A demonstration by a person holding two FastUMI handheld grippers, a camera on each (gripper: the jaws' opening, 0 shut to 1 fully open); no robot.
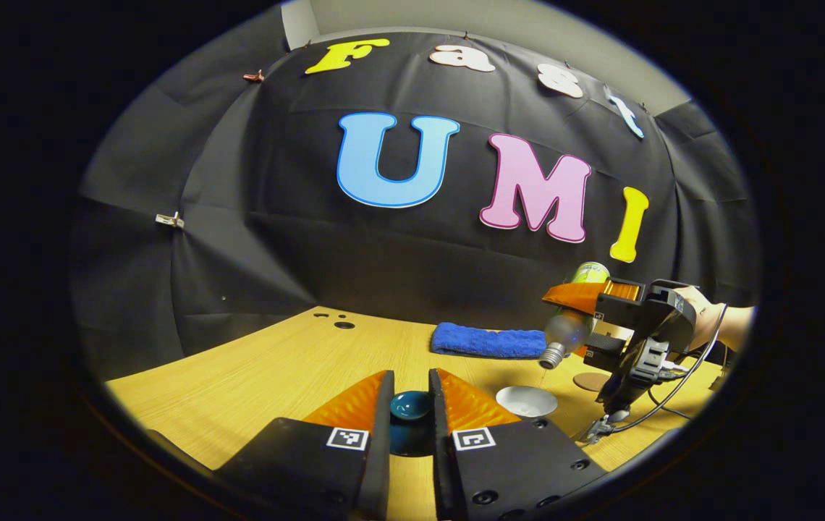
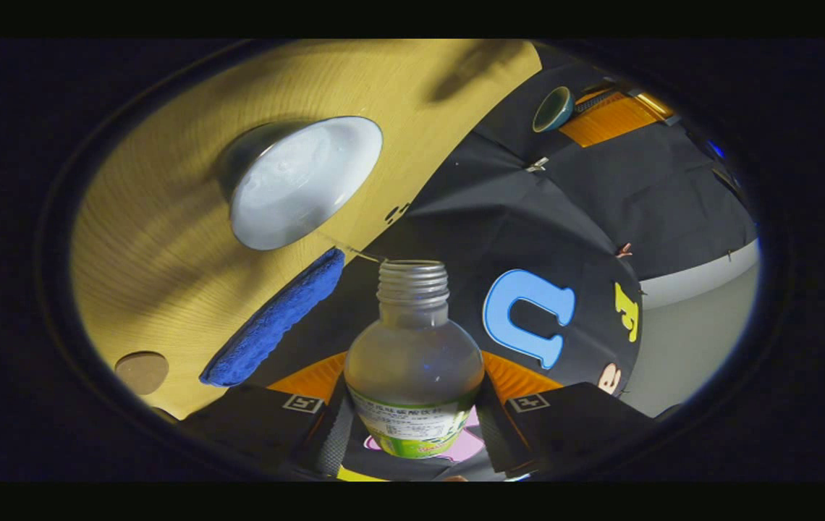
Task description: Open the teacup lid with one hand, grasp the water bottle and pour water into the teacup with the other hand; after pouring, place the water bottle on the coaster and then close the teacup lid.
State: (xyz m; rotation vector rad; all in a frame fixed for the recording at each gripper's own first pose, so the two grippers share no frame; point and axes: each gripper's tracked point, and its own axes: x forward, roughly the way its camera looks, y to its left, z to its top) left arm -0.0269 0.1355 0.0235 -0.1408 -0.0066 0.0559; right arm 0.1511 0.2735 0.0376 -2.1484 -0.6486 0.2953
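Left gripper view: the teacup lid (image 1: 410,405) is clamped between the left tongs (image 1: 412,412), raised over the wooden surface (image 1: 253,376). Farther right, the open teacup (image 1: 526,400) stands below the tilted water bottle (image 1: 570,325), which is gripped by the right tongs (image 1: 590,318). A round coaster (image 1: 590,380) and a blue towel (image 1: 488,340) are seen behind. The bottle is clear and uncapped, with a green label.

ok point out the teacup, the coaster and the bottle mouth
teacup (image 2: 297,184), right gripper view, on its pale inside
coaster (image 2: 141,372), right gripper view, on its flat top
water bottle (image 2: 412,282), right gripper view, on its threaded mouth
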